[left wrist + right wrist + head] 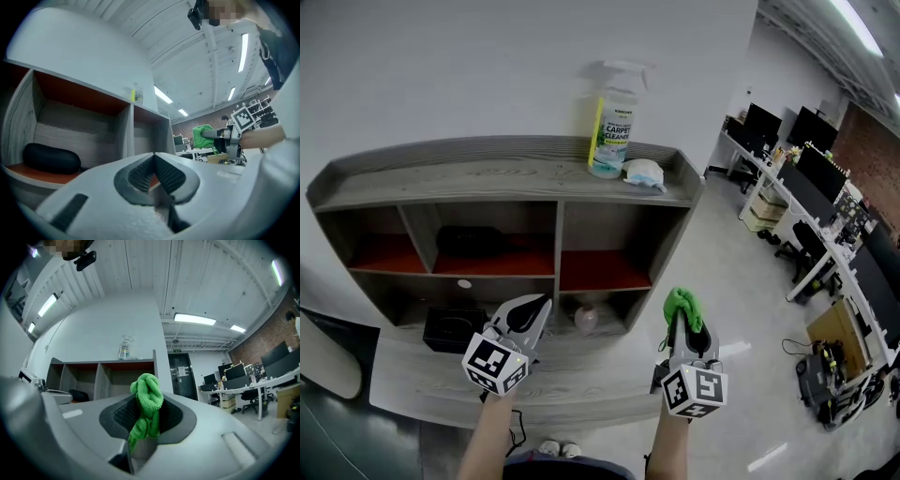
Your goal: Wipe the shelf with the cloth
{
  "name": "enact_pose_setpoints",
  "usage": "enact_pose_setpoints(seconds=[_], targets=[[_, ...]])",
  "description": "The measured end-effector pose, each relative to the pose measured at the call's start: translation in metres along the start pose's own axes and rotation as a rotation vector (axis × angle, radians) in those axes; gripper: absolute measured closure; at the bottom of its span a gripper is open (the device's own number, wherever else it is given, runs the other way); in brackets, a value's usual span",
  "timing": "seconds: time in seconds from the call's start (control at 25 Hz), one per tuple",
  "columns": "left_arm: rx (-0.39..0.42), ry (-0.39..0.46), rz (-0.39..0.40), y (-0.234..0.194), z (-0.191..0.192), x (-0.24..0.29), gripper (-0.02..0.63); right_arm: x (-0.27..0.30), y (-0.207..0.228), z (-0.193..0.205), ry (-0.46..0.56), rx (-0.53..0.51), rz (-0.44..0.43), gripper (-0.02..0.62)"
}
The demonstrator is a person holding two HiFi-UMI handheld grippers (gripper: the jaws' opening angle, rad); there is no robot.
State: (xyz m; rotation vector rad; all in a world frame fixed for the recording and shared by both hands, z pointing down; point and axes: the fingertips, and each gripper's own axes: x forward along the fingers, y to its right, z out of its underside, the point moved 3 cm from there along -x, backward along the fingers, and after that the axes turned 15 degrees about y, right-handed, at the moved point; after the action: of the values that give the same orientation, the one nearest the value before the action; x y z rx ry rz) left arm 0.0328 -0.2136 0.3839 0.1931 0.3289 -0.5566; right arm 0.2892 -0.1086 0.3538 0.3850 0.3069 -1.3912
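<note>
A grey wooden shelf unit (502, 173) with red-floored compartments stands against the white wall. My right gripper (682, 319) is shut on a bunched green cloth (682, 306), held in front of the unit's lower right corner; the cloth (146, 401) fills the jaws in the right gripper view. My left gripper (532, 314) is shut with nothing in it, in front of the lower middle compartment. In the left gripper view its ribbed pads (141, 173) meet, and the green cloth (202, 136) shows far right.
A spray bottle of cleaner (613, 127) and a crumpled white cloth (643, 173) stand on the shelf top at right. A black case (474, 240) lies in a middle compartment, a black box (450, 329) and a pale round object (586, 319) lower down. Office desks (811, 211) stand right.
</note>
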Motion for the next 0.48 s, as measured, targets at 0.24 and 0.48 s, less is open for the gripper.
enact_pose_setpoints(seconds=[0.24,0.48], targets=[[-0.003,-0.009,-0.009,-0.0017,0.0026,-0.0044,0.607,0.0007,-0.0027,0.0008,-0.006,0.003,-0.012,0.495],[-0.006,-0.010,-0.006,-0.0016,0.0028,-0.0050,0.607,0.0005,-0.0050,0.0017,-0.011,0.007,-0.015,0.495]])
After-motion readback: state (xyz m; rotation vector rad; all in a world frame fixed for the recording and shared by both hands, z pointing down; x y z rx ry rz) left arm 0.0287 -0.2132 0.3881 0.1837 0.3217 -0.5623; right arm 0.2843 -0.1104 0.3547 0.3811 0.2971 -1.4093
